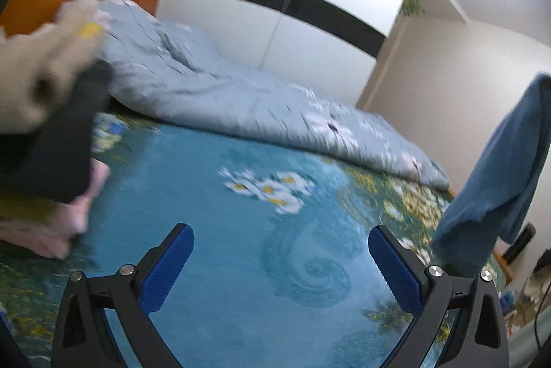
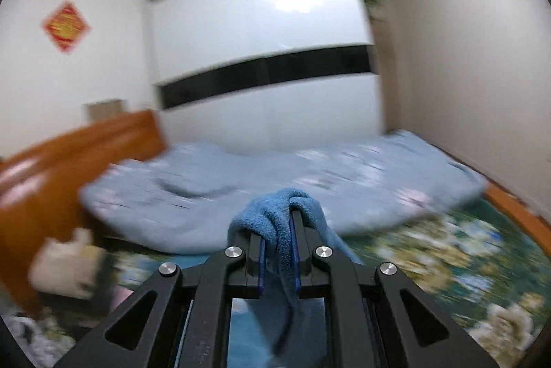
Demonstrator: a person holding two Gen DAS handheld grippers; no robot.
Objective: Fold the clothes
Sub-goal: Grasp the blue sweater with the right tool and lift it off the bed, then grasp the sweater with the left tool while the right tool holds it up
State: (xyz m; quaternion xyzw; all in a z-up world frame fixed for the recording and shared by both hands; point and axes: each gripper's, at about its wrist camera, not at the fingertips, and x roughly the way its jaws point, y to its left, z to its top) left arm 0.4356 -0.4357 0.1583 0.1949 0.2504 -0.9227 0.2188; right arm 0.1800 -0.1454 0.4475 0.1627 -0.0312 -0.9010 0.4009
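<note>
Looking through the left wrist view first, your left tongs point(image 1: 280, 268) stand spread wide at the bottom of the frame with nothing between the blue pads point(image 1: 168, 268), above the teal flowered bedspread point(image 1: 213, 206). The blue garment point(image 1: 499, 168) hangs in the air at the right edge, clear of the bed. At the left edge sits a small stack of folded clothes point(image 1: 44, 230), partly hidden by a gloved hand point(image 1: 38, 65) on a dark handle. Bring these open tongs across to a free corner of the hanging cloth before you lay it down.

Turning to the right wrist view, your right tongs point(image 2: 278, 251) are pinching the blue garment point(image 2: 275, 213) at a bunched fold in the lower centre, the rest draping below. The picture is badly blurred, so slow down. Hold the pinch firm, let the cloth hang straight, and I would judge a second grip at the hem is what you need to spread it flat on the bedspread point(image 2: 447, 251), short of the grey quilt point(image 2: 213, 192).
</note>
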